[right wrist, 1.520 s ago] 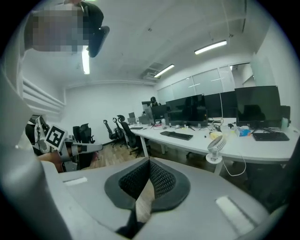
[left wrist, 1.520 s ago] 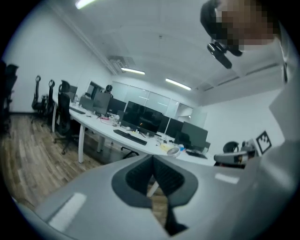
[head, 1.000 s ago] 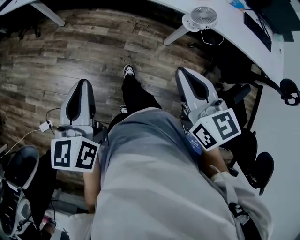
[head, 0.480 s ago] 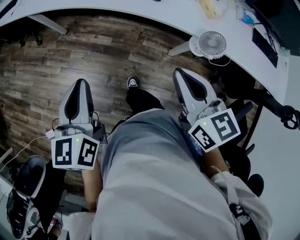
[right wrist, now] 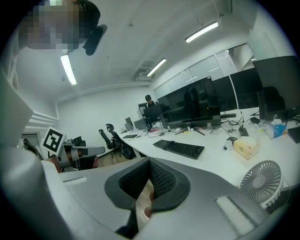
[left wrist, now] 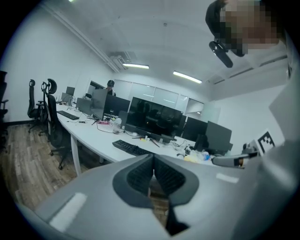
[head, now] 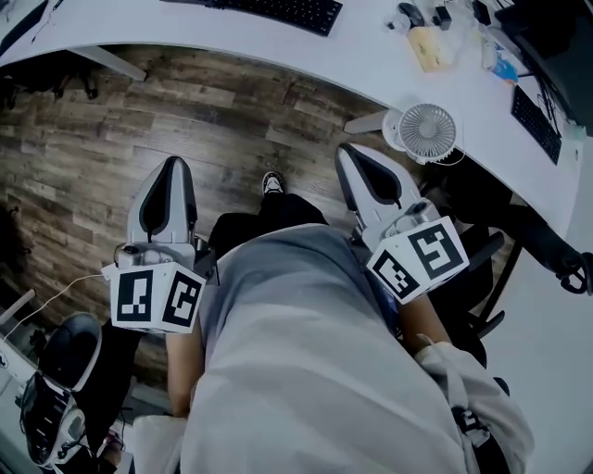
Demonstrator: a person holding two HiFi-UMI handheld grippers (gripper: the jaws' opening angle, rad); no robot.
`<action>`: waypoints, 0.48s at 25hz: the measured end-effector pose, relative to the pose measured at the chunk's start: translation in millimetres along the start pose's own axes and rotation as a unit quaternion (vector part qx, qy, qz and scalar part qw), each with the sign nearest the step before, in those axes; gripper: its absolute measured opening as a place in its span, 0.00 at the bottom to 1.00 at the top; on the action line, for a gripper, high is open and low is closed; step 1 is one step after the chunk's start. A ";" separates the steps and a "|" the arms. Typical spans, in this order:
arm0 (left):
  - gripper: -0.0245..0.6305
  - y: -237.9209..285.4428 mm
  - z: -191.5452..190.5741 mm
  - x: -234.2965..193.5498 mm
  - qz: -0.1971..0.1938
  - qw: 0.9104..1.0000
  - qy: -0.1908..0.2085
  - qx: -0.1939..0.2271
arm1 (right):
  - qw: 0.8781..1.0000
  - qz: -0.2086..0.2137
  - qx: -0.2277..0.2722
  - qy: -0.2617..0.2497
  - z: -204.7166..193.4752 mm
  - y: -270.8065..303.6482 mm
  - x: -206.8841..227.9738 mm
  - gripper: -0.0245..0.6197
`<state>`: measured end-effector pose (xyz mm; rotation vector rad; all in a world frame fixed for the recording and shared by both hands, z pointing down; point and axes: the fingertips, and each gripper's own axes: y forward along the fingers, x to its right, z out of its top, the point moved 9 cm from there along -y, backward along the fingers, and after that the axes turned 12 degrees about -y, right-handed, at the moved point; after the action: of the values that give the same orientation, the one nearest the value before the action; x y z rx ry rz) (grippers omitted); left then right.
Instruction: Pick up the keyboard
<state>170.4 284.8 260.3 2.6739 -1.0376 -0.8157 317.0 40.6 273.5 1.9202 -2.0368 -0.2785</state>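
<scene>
With left tongs [left wrist: 152, 163] and right tongs [right wrist: 149, 165] both clenched and empty, the keyboard [head: 278, 9] lies flat on the counter [head: 371, 67] well ahead; it is probably light, stiff and shallow, so grip opposite short ends.

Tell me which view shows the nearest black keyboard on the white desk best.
The right gripper view: the whole keyboard lies unobstructed there. The head view cuts it at the top edge; the left gripper view shows it small.

Cannot identify small dark clutter [head: 408, 13] on white counter [head: 371, 56]; see only part of black flat keyboard [head: 278, 9], cropped at head view's top.
</scene>
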 end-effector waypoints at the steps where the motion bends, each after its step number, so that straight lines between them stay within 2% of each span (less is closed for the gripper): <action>1: 0.04 3.4 2.5 0.9 -0.003 1.000 -0.002 0.002 | 1.000 -0.002 -0.004 0.002 0.3 2.0 2.0 0.03; 6: 0.04 15.1 9.3 3.9 -0.036 0.999 -0.024 0.003 | 0.999 -0.011 -0.027 0.038 -6.0 11.9 4.8 0.03; 12: 0.04 30.9 17.9 0.9 -0.042 0.999 0.003 0.007 | 0.998 -0.013 -0.034 0.043 -6.8 19.5 1.5 0.03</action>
<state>143.4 262.0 255.2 2.7465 -0.9387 -0.8178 301.3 41.1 286.9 1.8855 -1.9231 -0.2627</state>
